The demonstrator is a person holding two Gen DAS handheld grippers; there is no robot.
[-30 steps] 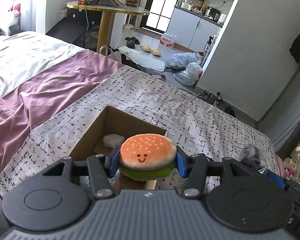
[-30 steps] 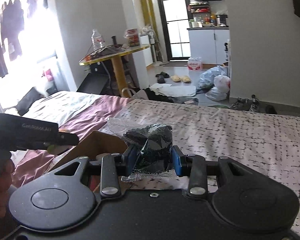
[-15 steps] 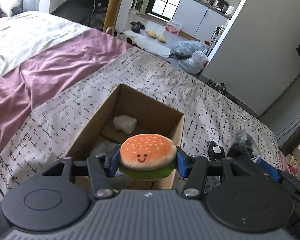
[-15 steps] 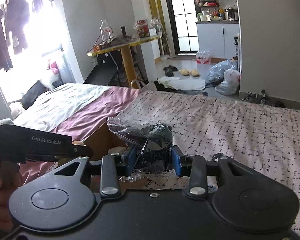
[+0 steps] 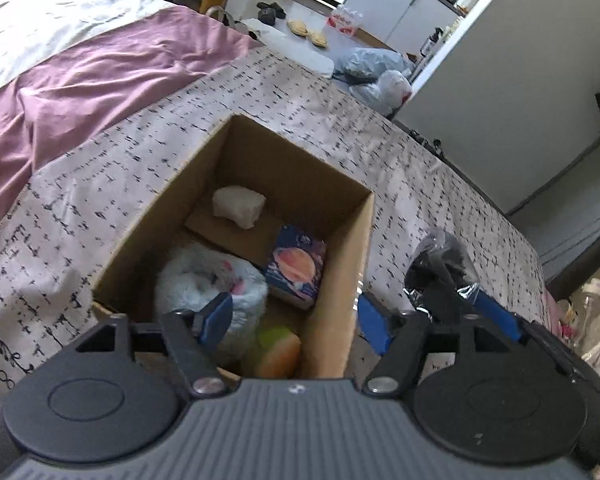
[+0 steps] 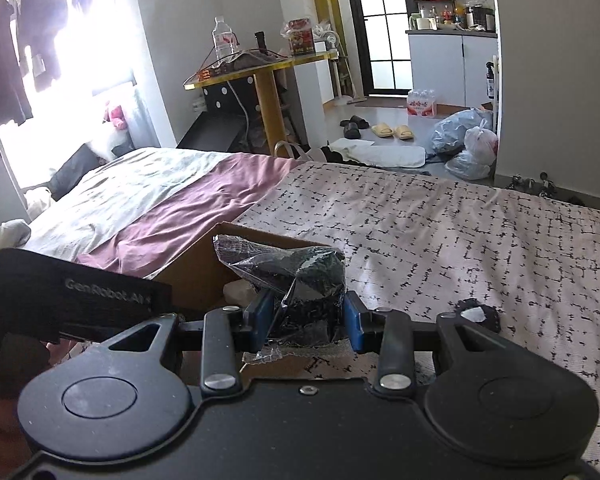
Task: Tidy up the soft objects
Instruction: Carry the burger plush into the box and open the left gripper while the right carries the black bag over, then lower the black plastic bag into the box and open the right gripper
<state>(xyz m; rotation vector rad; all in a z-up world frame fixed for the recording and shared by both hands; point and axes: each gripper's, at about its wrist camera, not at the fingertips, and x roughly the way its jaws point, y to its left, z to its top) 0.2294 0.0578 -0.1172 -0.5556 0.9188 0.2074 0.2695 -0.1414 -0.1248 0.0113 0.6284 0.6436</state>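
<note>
The left gripper's (image 5: 292,322) blue-padded fingers (image 5: 214,316) are spread wide with nothing between them, above the near end of the open brown cardboard box (image 5: 354,264). Below them, at the box's near wall, lies the orange-and-green burger plush (image 5: 278,350), beside a white plastic-wrapped bundle (image 5: 204,280) and a blue printed packet (image 5: 296,266). The right gripper (image 6: 306,318) is clamped on a black soft item in crinkled clear plastic (image 6: 300,280), just beside the box's right wall, over the patterned bedspread (image 6: 460,232).
</note>
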